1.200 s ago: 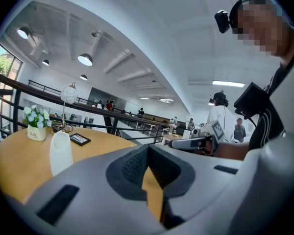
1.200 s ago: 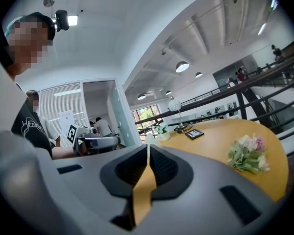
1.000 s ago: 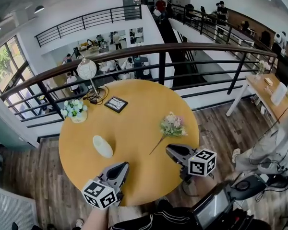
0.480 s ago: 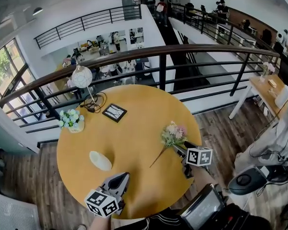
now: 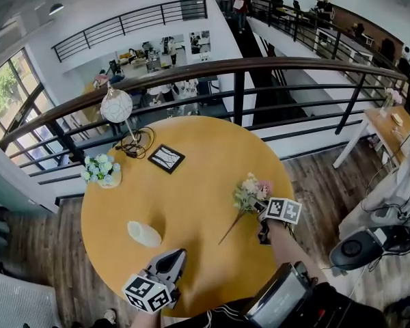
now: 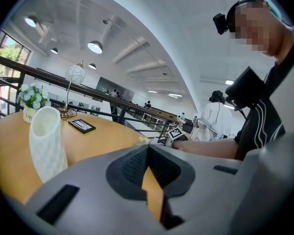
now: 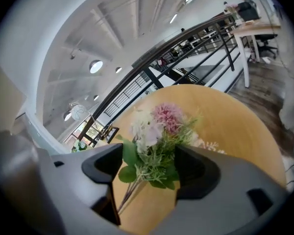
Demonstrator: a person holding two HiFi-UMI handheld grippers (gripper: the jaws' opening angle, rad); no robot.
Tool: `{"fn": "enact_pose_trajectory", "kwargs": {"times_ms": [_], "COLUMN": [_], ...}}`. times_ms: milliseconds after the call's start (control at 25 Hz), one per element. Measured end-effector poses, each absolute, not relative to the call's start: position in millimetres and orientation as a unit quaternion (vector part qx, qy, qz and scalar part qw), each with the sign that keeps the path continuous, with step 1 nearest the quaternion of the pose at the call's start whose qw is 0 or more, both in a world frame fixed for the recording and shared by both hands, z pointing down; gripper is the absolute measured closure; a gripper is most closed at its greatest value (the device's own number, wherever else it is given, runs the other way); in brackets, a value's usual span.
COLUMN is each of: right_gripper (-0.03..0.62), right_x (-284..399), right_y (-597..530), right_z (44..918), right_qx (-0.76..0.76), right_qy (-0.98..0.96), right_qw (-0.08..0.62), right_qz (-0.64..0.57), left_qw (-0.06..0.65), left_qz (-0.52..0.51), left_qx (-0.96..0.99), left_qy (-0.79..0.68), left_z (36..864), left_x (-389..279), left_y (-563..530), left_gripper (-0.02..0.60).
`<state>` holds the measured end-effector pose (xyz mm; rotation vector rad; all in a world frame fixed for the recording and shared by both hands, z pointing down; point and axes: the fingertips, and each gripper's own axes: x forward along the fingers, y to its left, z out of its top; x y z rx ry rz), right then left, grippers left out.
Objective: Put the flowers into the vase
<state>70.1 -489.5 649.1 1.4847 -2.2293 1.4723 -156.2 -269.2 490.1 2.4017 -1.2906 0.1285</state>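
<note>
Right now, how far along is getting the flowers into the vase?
Nothing done: the pink-and-white flower bunch lies on the round wooden table. In hand: the right claw is opening around its stems, not gripping. Still to do: grip, lift, and stand them in the white textured vase.

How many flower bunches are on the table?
2: a loose pink bouquet between the opening jaws of the right gripper, and a potted blue-white bunch near the lamp.

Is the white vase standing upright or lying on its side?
Upright. In the left gripper view the white vase stands on its base on the table, mouth up.
</note>
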Motion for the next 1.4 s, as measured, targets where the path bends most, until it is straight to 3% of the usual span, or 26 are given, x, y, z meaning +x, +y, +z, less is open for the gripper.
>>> {"fn": "enact_pose_trajectory", "kwargs": {"times_ms": [360,560,760,880,1400], "right_gripper": [0.278,0.362,0.502,0.554,0.566], "right_x": [68.8,72.4,73.4,68.3,46.9], "right_y": [-504.5,-502.8,-503.4,-503.8,-485.4], "right_z": [672.1,673.1,669.3,661.4,612.0], "right_qx": [0.499,0.498,0.486,0.475,0.44], "right_qy": [-0.705,-0.708,-0.72,-0.73,-0.791], "right_qw": [0.1,0.135,0.12,0.104,0.031], "right_qz": [0.493,0.482,0.481,0.481,0.424], "left_qw": [0.212,0.215,0.217,0.218,0.214], "left_qz": [0.045,0.047,0.046,0.043,0.043], "left_qx": [0.853,0.847,0.846,0.846,0.852], "left_qy": [-0.475,-0.484,-0.485,-0.485,-0.476], "left_z": [494.6,492.0,495.9,496.0,493.8], "left_x": [-167.7,-170.6,-175.1,-178.9,-180.9], "left_y": [-264.6,-257.6,-255.0,-254.9,-241.1], "left_gripper": [0.575,0.576,0.575,0.575,0.575]}}
